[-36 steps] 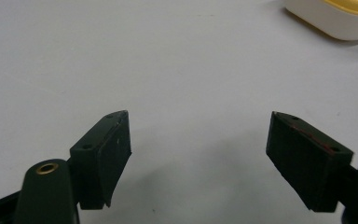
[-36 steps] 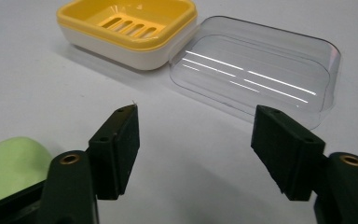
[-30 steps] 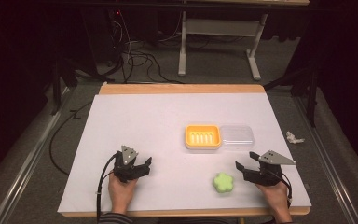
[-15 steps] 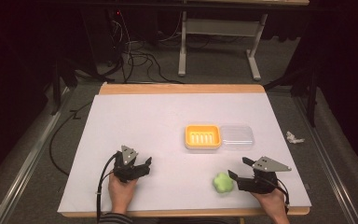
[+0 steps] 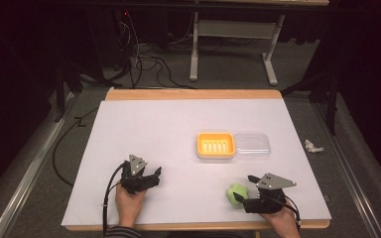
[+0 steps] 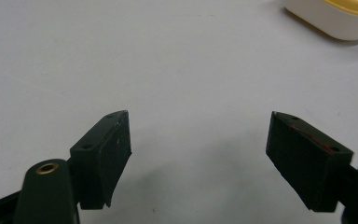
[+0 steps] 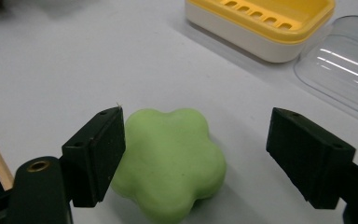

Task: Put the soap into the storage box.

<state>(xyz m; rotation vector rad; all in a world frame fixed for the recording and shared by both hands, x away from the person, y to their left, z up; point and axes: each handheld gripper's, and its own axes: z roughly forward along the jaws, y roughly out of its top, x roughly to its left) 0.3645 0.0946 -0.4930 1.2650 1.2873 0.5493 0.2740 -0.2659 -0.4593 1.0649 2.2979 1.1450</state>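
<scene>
A green flower-shaped soap (image 5: 235,193) (image 7: 172,163) lies flat on the white table near its front edge. My right gripper (image 5: 243,188) (image 7: 196,140) reaches it from the right. Its jaws have just been opening and stand wide, with the soap between them. In the right gripper view the left pad (image 7: 98,149) is right at the soap's edge, while the right pad (image 7: 307,154) is well clear of it. My left gripper (image 5: 156,177) (image 6: 198,140) rests open at the front left over bare table, with nothing between its pads.
A yellow soap dish (image 5: 216,145) (image 7: 261,28) sits mid-table behind the soap, its corner also in the left gripper view (image 6: 335,18). A clear plastic lid (image 5: 251,145) (image 7: 345,70) lies against its right side. The wooden table edge (image 5: 193,225) runs just in front of both hands.
My right gripper has slid left up to the soap, which now lies between its jaws, and those jaws stand wider. The left gripper has kept still.
</scene>
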